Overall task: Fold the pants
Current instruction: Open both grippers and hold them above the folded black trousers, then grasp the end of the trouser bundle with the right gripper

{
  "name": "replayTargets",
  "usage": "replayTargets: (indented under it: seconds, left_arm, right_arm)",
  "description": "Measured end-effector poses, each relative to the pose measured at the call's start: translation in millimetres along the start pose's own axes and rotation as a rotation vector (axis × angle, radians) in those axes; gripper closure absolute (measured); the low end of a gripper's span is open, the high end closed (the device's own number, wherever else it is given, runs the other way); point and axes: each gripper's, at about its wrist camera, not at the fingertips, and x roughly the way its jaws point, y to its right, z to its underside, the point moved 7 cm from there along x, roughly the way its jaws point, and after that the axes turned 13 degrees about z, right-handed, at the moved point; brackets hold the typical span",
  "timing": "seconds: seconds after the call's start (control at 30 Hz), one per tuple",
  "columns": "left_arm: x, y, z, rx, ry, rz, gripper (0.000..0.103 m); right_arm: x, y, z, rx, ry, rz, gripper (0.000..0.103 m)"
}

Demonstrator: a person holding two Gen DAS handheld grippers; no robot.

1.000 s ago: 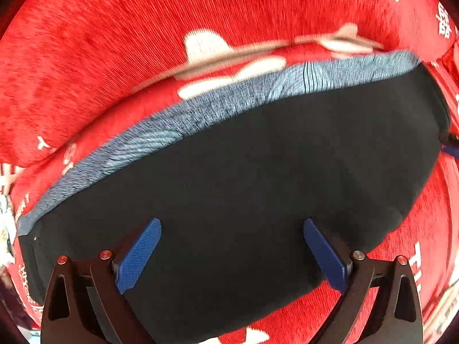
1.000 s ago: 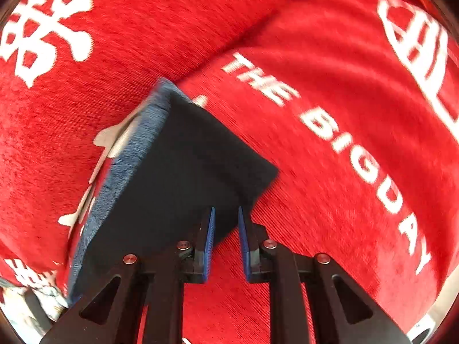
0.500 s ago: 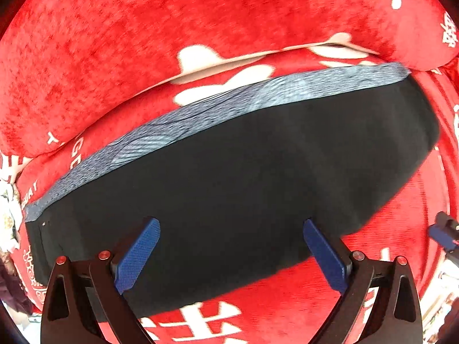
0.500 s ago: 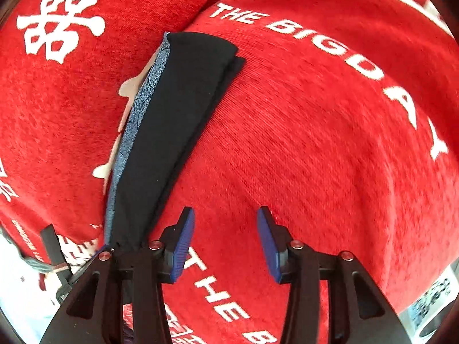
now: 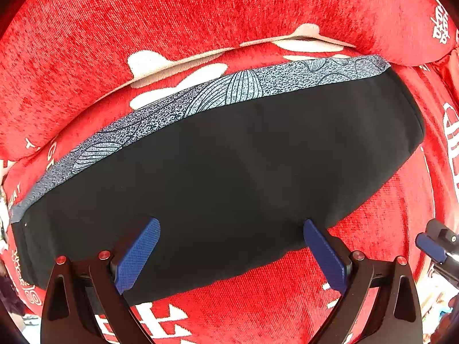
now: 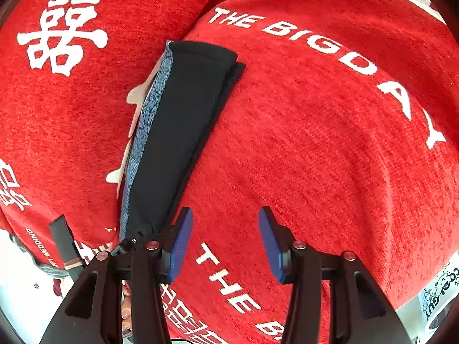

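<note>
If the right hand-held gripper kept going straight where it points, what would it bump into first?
Most likely the bare red blanket. The right hand-held gripper stands open with nothing between its fingers, and the folded black pants lie off to its left.

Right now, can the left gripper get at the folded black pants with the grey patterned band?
Probably yes. The left gripper hangs open directly over the folded black pants, nothing between its blue pads and the cloth. The right gripper is open, off to the side over the red printed cover.
</note>
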Motion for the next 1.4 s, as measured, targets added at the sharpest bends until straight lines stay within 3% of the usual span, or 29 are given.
replayTargets:
  seconds: [0.27,0.5,0.83,1.17,1.4]
  left_arm:
    - [11.8,6.2,-2.1,-0.010,0.009,-0.006,0.002]
    - [21.4,-4.8,-33.8,-0.015,0.016,0.000,0.002]
    - [25.0,-10.0,-39.8,-0.010,0.007,0.000,0.002]
    - [4.9,-11.0,-34.5,-0.013,0.068,-0.029,0.002]
    - [34.0,-11.9,-32.6,-0.023,0.053,-0.030,0.002]
  right_arm:
    - [-0.3,-4.5,-16.1,-0.011,0.003,-0.012,0.051]
    - [-0.5,-14.4,-37.7,-0.017,0.013,-0.036,0.051]
    - [4.2,-15.2,-44.1,-0.025,-0.001,-0.032,0.051]
    - [16.1,-12.4,-55.7,0.017,0.020,-0.166,0.047]
    - [30.3,-16.4,-66.8,0.018,0.032,-0.192,0.047]
